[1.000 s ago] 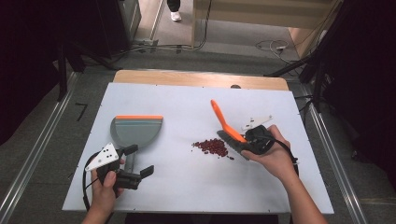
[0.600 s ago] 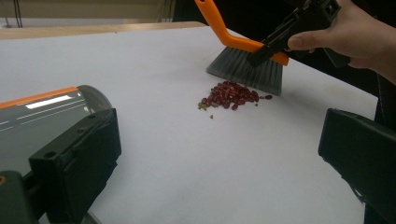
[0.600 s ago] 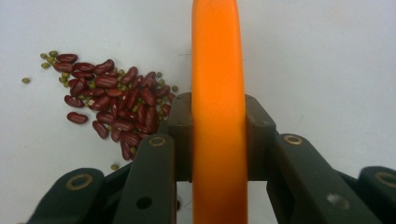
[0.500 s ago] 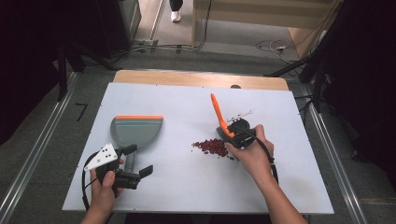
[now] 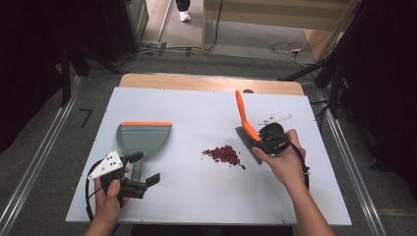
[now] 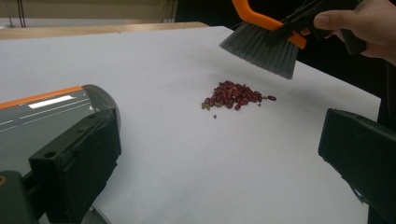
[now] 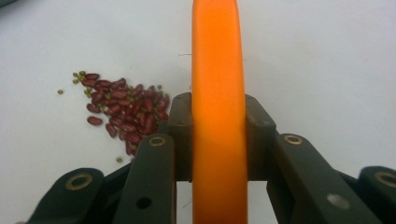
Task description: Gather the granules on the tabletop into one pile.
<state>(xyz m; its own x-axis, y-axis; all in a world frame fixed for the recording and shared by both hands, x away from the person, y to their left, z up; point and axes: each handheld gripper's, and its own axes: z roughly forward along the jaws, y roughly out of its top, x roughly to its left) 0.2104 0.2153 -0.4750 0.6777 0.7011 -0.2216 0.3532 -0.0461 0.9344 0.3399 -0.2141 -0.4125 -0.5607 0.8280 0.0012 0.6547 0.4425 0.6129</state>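
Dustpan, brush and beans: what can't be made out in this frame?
- Dustpan handle: in the left gripper view its own jaw covers it; whether the left gripper touches it is unclear.
- Brush bristles: hidden under the right gripper in its view.
- Beans: too small to count in the high view.

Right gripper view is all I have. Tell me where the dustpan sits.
Observer: The dustpan lies left of the beans, apart from them.
Operator: Report the left gripper.
Observer: Its fingers are open at the dustpan's handle, not gripping it.
Operator: Check whether the brush is down.
Observer: No. Its bristles hang clear of the table, just beyond the beans.
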